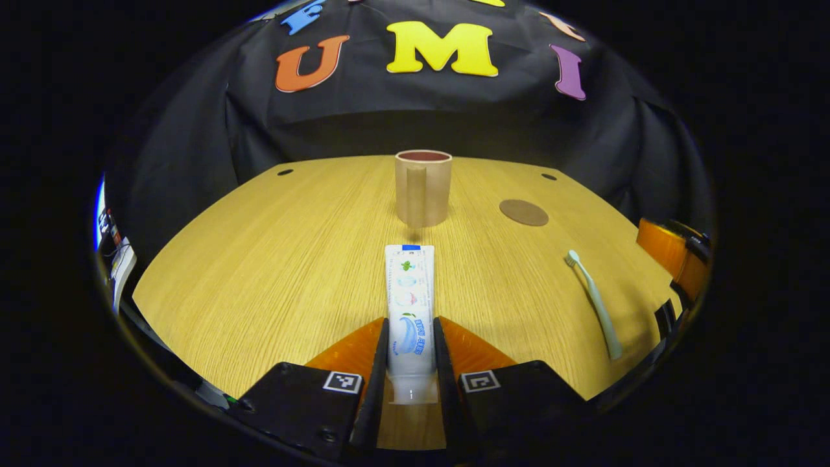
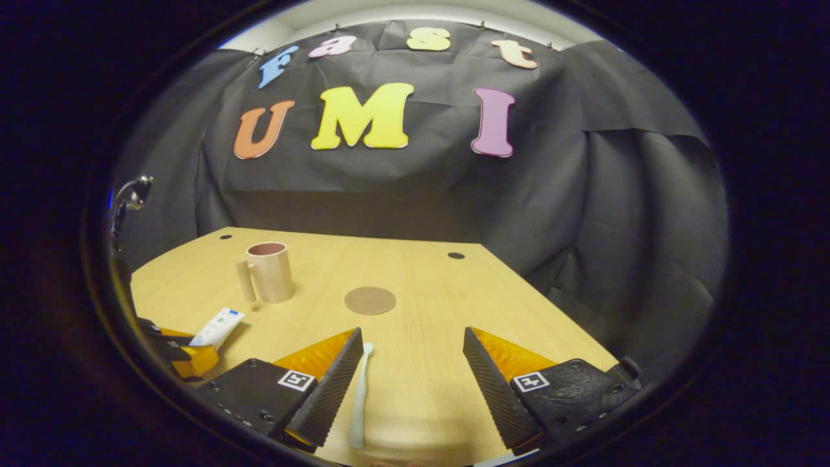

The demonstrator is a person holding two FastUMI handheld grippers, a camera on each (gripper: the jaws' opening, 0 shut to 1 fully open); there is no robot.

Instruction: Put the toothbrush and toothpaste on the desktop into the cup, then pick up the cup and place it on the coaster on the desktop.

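both views look low across the desktop (image 1: pixel 272 259), sharing the cup (image 1: pixel 423 188).

One cup (image 1: pixel 423 188), toothpaste (image 1: pixel 410 305), toothbrush (image 1: pixel 593 303), coaster (image 1: pixel 524 212)

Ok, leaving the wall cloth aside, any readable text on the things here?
Toothpaste tube: coloured print, too blurred to read.
Square markers on the left tool: coded patterns, no words.
Cup, coaster, toothbrush: none.
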